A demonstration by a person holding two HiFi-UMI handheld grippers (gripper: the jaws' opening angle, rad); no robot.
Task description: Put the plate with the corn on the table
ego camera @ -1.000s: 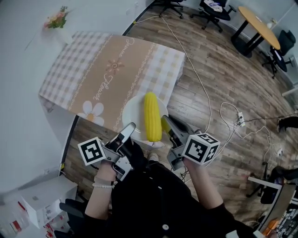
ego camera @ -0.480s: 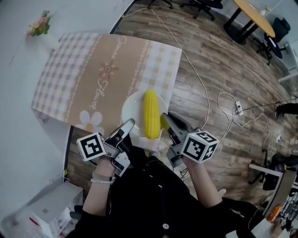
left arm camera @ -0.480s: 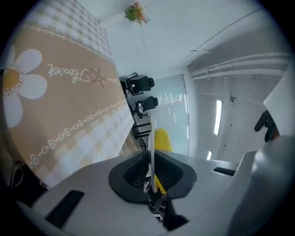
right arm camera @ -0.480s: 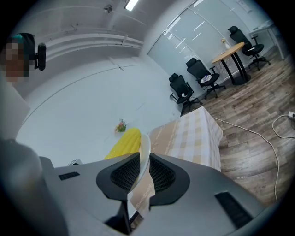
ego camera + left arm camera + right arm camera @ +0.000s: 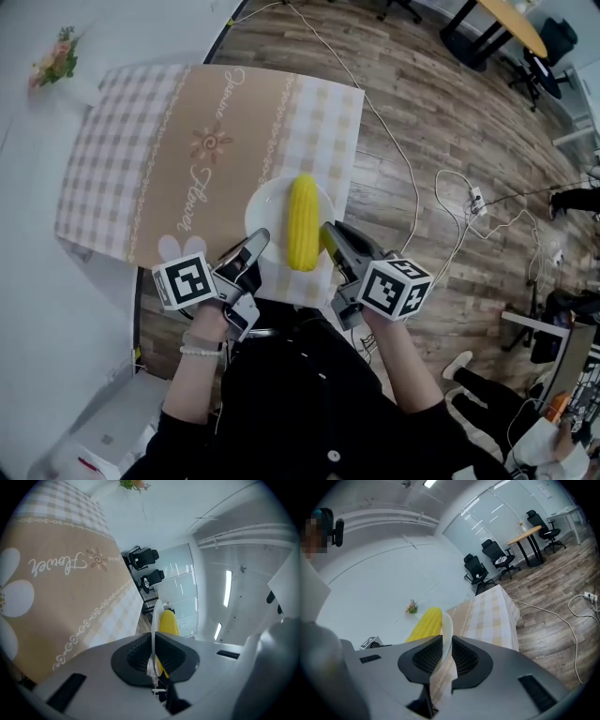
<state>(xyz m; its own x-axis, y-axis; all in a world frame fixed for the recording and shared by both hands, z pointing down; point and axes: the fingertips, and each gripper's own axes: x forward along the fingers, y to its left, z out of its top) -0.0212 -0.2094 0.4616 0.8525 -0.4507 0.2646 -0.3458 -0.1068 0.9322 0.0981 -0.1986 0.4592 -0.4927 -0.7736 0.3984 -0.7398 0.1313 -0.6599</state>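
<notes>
A white plate [image 5: 266, 217] carries a yellow corn cob [image 5: 302, 221] lying lengthwise over the near edge of the table's checked cloth [image 5: 187, 141]. My left gripper [image 5: 251, 247] holds the plate's left rim; its jaws are closing and the pads press on the thin rim [image 5: 153, 620], with the corn [image 5: 168, 622] just beyond. My right gripper [image 5: 330, 234] is shut on the right rim [image 5: 446, 632], the corn [image 5: 425, 623] beside it. A strip of patterned cloth [image 5: 440, 681] hangs in the gap below the rim. Whether the plate rests on the cloth I cannot tell.
A small vase of flowers [image 5: 52, 61] stands at the table's far left corner. Cables [image 5: 412, 187] and a power strip [image 5: 476, 200] lie on the wooden floor to the right. A round table [image 5: 492, 23] and office chairs stand farther off. White boxes [image 5: 103, 431] sit at lower left.
Both grippers have carried the plate and corn forward, from partly past the table's near edge to farther over the cloth. The left jaws have closed a little on the rim.
</notes>
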